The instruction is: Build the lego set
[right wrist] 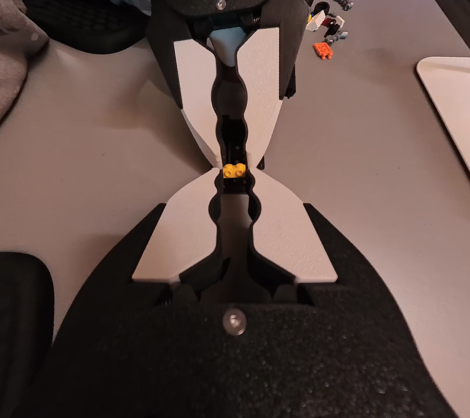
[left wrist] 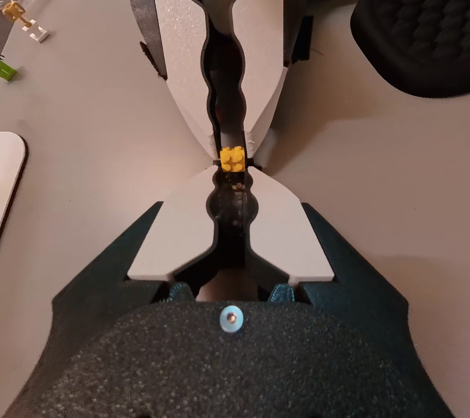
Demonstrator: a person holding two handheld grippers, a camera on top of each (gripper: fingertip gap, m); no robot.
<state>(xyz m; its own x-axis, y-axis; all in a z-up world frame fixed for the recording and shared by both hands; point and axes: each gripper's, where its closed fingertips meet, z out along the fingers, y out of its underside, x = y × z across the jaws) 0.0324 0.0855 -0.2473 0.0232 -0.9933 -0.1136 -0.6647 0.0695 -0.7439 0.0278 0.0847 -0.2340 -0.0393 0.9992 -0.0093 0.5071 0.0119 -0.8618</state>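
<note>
Early in the build: both grippers meet tip to tip over the table [right wrist: 101, 151] on one small assembly.
Left gripper [left wrist: 232, 171] and right gripper [right wrist: 233, 175] each have narrow jaws; which one clamps the yellow brick [left wrist: 232, 159] and which its black piece [right wrist: 234, 185] I cannot tell. Most remains: loose parts [right wrist: 328, 11] at 1 o'clock, a small sub-build [left wrist: 23, 21] at 10 o'clock in the left view.
</note>
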